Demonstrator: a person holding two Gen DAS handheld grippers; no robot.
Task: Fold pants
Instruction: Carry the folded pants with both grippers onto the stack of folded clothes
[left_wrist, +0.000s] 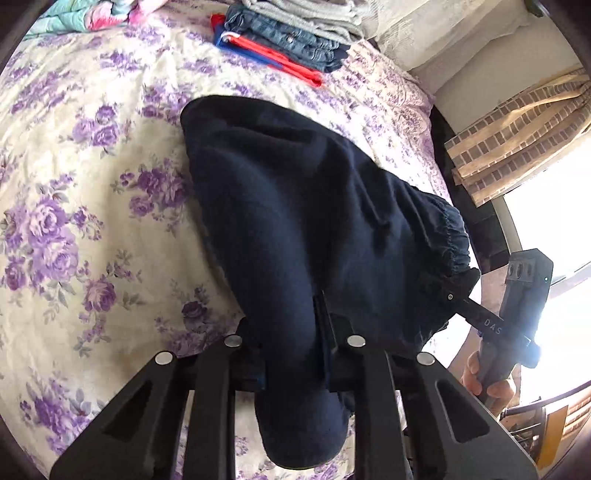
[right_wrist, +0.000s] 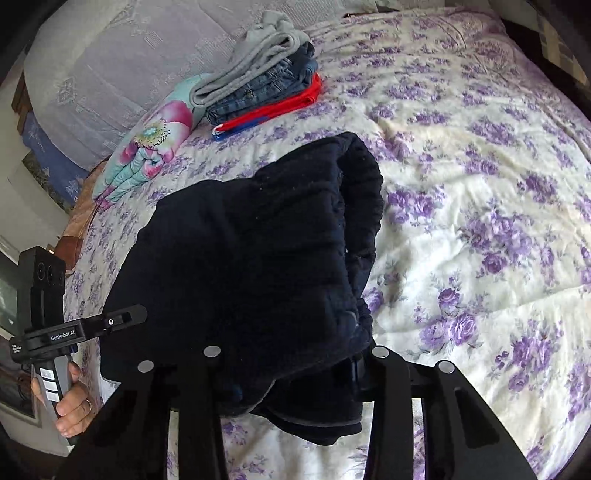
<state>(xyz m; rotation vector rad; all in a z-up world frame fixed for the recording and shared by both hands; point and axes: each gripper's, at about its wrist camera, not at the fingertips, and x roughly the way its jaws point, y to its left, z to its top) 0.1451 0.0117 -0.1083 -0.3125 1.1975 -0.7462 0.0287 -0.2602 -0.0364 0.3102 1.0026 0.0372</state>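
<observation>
Dark navy pants lie bunched on the floral bedspread, elastic waistband toward the right. My left gripper is shut on a fold of the near end, with fabric filling the gap between its fingers. At the right edge, the right gripper bites the waistband corner, with a hand on its handle. In the right wrist view the pants drape over my right gripper, shut on a thick bunch of cloth that hides one finger. The left gripper holds the pants' left edge.
A stack of folded clothes, grey over jeans over red and blue, sits at the far side of the bed. Beside it lies a folded flowery cloth, with a grey pillow behind. A curtained window is beyond the bed's right edge.
</observation>
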